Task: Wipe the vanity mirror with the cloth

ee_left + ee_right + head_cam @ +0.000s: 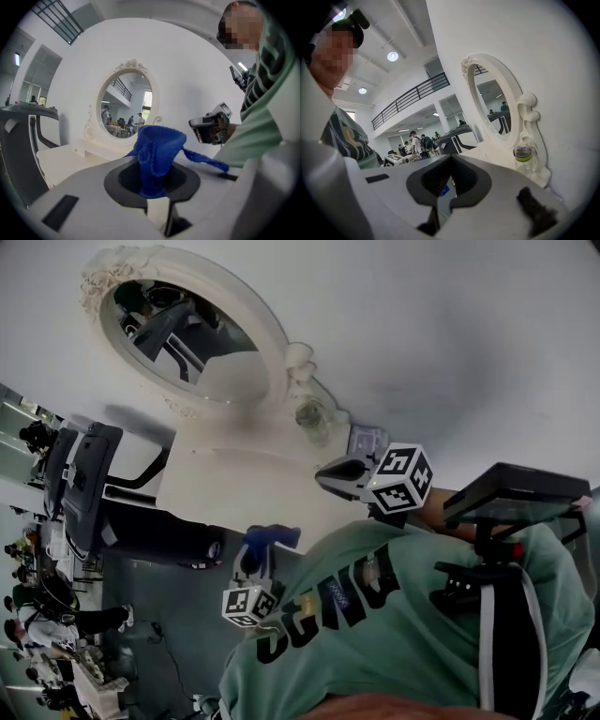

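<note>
- So, the left gripper is clamped on the blue terry cloth, held near, well short of the oval white-framed vanity mirror.
- Meanwhile the right gripper has jaws together, empty, off to the mirror's right.

Cloth clamped in my left gripper: blue nubby terry, matt. Gripper shell: smooth matt grey plastic. Ahead of it, mirror glass glossy; frame white, moulded, slight sheen. Bench white, smooth.
</note>
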